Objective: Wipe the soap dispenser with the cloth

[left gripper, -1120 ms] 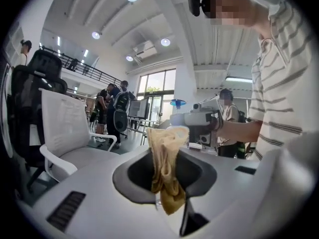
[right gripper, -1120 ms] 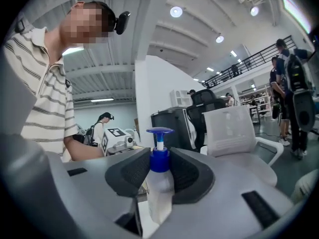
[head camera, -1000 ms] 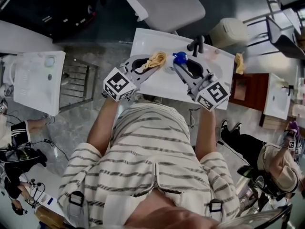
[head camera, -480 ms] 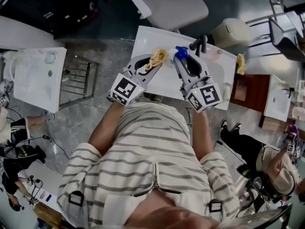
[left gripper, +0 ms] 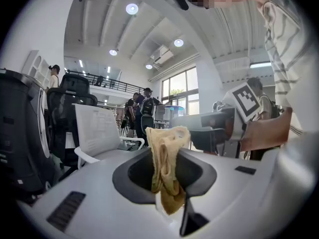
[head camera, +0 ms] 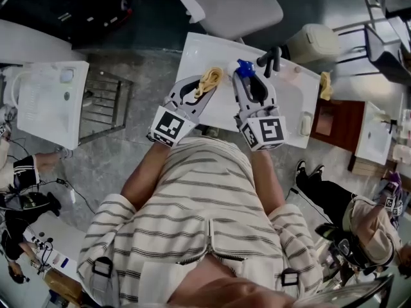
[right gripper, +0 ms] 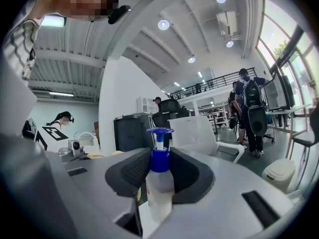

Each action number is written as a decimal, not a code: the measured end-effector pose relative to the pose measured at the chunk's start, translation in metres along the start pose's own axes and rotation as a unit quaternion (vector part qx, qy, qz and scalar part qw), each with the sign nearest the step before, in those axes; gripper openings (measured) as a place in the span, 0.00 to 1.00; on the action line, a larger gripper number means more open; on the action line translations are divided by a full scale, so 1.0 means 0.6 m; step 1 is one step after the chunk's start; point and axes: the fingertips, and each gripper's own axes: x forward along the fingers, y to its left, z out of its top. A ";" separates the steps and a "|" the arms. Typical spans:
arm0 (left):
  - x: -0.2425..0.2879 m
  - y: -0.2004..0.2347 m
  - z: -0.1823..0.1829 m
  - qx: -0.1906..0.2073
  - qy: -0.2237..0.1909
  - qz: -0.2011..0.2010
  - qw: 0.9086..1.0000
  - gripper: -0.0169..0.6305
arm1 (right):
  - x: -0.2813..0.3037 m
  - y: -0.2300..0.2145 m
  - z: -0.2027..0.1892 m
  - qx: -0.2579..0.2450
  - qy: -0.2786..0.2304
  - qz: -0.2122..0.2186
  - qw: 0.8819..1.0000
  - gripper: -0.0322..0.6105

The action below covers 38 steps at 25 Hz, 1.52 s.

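My left gripper (head camera: 207,83) is shut on a crumpled tan cloth (head camera: 210,78), which hangs bunched between the jaws (left gripper: 167,169). My right gripper (head camera: 243,76) is shut on a soap dispenser (right gripper: 158,180) with a clear body, blue collar and blue pump head (head camera: 244,68). Both are held above the white sink counter (head camera: 212,111), the cloth just left of the dispenser with a small gap between them. In the left gripper view the right gripper (left gripper: 222,133) shows close by at the right.
A black faucet (head camera: 270,59) stands on the counter behind the dispenser. A grey office chair (head camera: 228,5) is behind the counter, a small bin (head camera: 311,43) at its right. A yellow cloth (head camera: 323,85) lies at the counter's right edge. People stand around.
Both grippers have swung to point more straight ahead, and the right one has drawn slightly inward. The cloth and the dispenser have come a little closer together. The grips are unchanged.
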 end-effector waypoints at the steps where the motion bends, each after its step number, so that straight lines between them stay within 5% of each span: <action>1: -0.002 0.004 -0.003 -0.002 0.000 0.004 1.000 0.17 | 0.004 -0.003 -0.005 0.001 0.000 0.002 1.000 0.24; 13: -0.014 0.040 -0.031 -0.007 0.023 0.029 0.999 0.17 | 0.081 -0.041 -0.056 -0.023 0.011 0.042 0.999 0.24; 27: 0.007 0.078 -0.067 -0.022 0.050 0.041 0.998 0.17 | 0.196 -0.090 -0.157 -0.019 0.034 0.042 0.998 0.24; 38: 0.033 0.070 -0.115 -0.045 0.067 0.014 0.997 0.17 | 0.261 -0.094 -0.233 -0.051 0.062 0.110 0.991 0.24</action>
